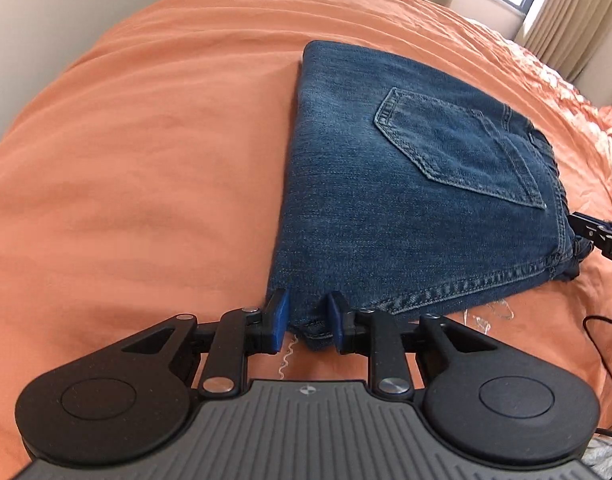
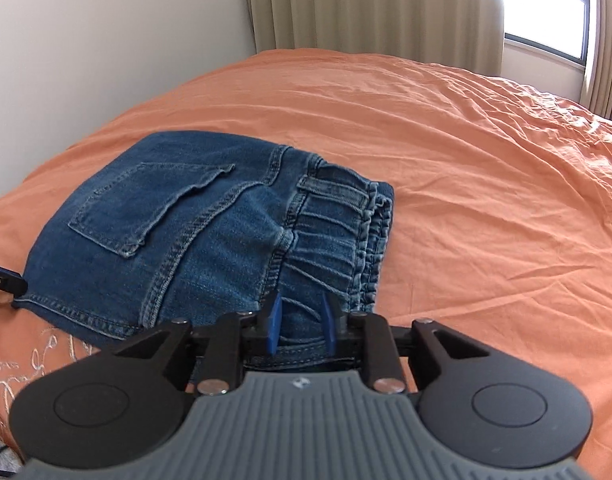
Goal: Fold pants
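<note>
folded jeans (image 1: 385, 184) lie as a compact stack on the orange bedspread (image 1: 126, 160), back pocket (image 2: 146, 208) up, elastic waistband (image 2: 337, 232) on the right. left gripper (image 1: 306, 314) straddles the near left corner of the stack, and right gripper (image 2: 302, 322) straddles the waistband-end corner; denim sits between both pairs of blue pads, but i cannot tell if either pair actually presses. looks like a final tidy or release, so to do it well i'd keep both hands level, let go together and back straight off so no layer drags open.
</note>
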The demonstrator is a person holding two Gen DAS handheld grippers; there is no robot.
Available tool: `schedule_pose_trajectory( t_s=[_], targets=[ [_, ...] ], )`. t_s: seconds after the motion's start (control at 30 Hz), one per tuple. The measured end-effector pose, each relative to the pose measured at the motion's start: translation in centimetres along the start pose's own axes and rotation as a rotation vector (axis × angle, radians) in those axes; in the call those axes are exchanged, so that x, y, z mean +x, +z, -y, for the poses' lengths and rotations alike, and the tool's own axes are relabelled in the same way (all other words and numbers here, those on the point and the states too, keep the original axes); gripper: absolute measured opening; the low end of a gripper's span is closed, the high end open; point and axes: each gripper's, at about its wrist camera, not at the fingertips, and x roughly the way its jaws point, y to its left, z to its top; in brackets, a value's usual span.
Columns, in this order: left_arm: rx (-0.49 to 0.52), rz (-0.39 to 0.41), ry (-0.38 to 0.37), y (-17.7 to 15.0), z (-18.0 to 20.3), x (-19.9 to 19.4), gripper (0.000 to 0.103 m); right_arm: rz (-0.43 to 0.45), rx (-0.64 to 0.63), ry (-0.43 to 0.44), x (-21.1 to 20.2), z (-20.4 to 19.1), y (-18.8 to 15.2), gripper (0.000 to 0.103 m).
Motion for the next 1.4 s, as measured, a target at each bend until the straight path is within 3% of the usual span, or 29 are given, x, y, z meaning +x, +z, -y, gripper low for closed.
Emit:
schedule_pose_trajectory(
  t_s=[0.1, 0.2, 0.3, 0.43, 0.57, 0.67, 0.73, 0.77, 0.83, 0.97, 1.1, 1.23, 1.4],
  targets=[
    [0.020, 0.023, 0.039, 0.3, 0.4, -1.9, 0.038, 0.007, 0.017, -0.009, -1.4, -0.1, 1.2, 0.019],
    [-0.009, 0.095, 0.047, 0.3, -0.1, -4.9, 0.041, 0.034, 0.035, 0.015, -3.9, 0.0, 2.4, 0.031],
    [-0.027, 0.177, 0.066, 1.3, -0.4, -8.7, 0.042, 0.066, 0.015, 0.014, -7.4, -0.5, 3.7, 0.033],
    [-0.006, 0.345, 0.143, 3.6, 0.5, -15.6, 0.042, 0.154, -0.011, 0.037, -13.2, -1.4, 5.6, 0.050],
    [0.025, 0.443, 0.210, 4.4, 3.0, -22.6, 0.043, 0.226, -0.020, 0.056, -19.2, -2.8, 6.2, 0.063],
    [0.087, 0.507, 0.265, 3.0, 6.0, -27.0, 0.060, 0.277, -0.018, 0.082, -23.1, -3.7, 5.4, 0.069],
    [0.118, 0.562, 0.275, 1.4, 8.1, -29.4, 0.083, 0.309, -0.027, 0.086, -25.6, -4.3, 4.4, 0.075],
    [0.129, 0.587, 0.278, 0.5, 9.1, -30.2, 0.101, 0.328, -0.034, 0.084, -26.8, -4.7, 3.8, 0.077],
    [0.147, 0.627, 0.296, -1.6, 11.1, -31.5, 0.103, 0.363, -0.048, 0.074, -28.7, -5.6, 2.4, 0.080],
    [0.145, 0.636, 0.350, -5.2, 14.9, -30.7, 0.103, 0.392, -0.046, 0.047, -31.0, -6.8, -0.6, 0.081],
    [0.135, 0.611, 0.339, -8.2, 18.2, -26.8, 0.103, 0.404, 0.010, 0.048, -32.2, -7.1, -3.6, 0.081],
    [0.108, 0.527, 0.278, -10.1, 19.9, -22.1, 0.103, 0.401, 0.021, -0.001, -32.1, -7.2, -6.1, 0.081],
    [0.081, 0.426, 0.320, -10.8, 20.3, -18.2, 0.103, 0.321, 0.026, -0.061, -29.2, -6.6, -8.2, 0.081]
  ],
)
